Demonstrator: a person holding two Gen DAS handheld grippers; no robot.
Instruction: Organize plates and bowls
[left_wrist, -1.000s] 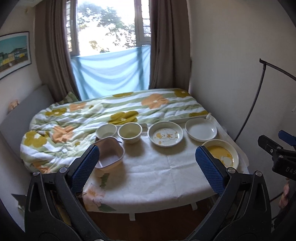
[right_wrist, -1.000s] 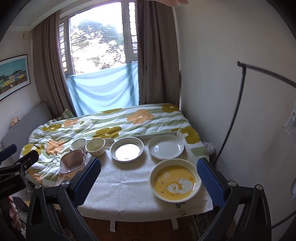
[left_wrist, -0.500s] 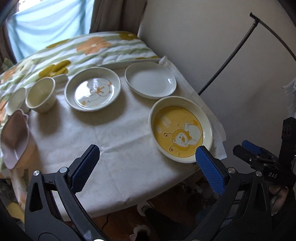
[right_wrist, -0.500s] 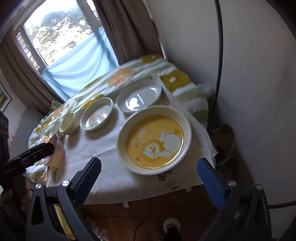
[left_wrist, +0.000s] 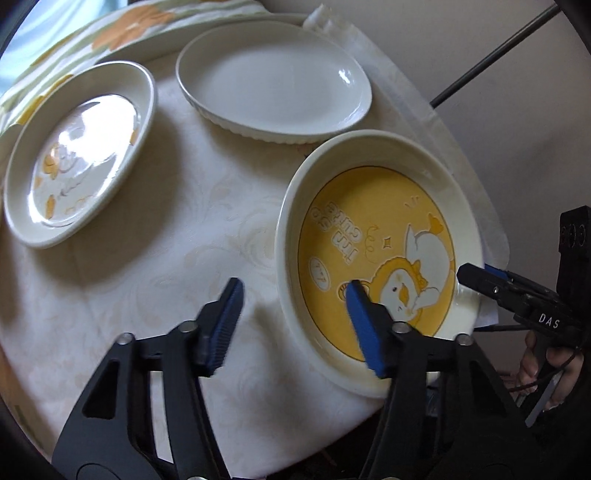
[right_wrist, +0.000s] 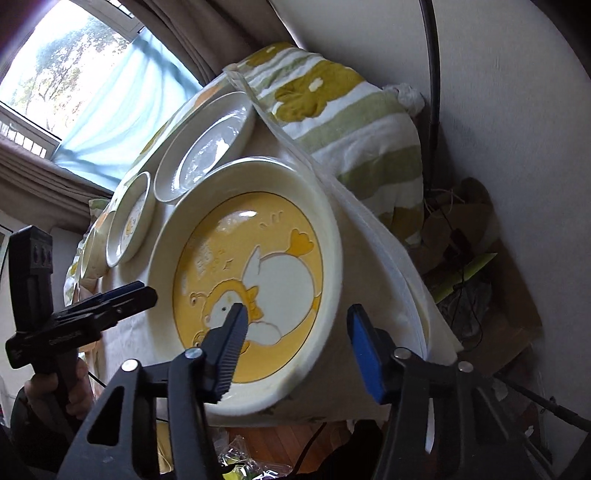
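Tongs straddle opposite rims of the round yellow cartoon-printed plate (left_wrist: 376, 254) at the white-clothed table (left_wrist: 166, 236) corner: left tongs (left_wrist: 293, 325) and right tongs (right_wrist: 295, 345) closing, pads apart (steeply downward); only the right view shows the striped quilt (right_wrist: 354, 122).

The left gripper (left_wrist: 295, 325), jaws closing, straddles the near rim of the yellow duck plate (left_wrist: 376, 236).

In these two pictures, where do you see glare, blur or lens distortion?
Left wrist view: window glare washes out the print on the patterned plate; the plain white plate has only a small highlight; the fisheye bends the table edge. Right wrist view: the window is overexposed, the yellow plate carries a small reflection, and its lower rim looks slightly smeared by motion.
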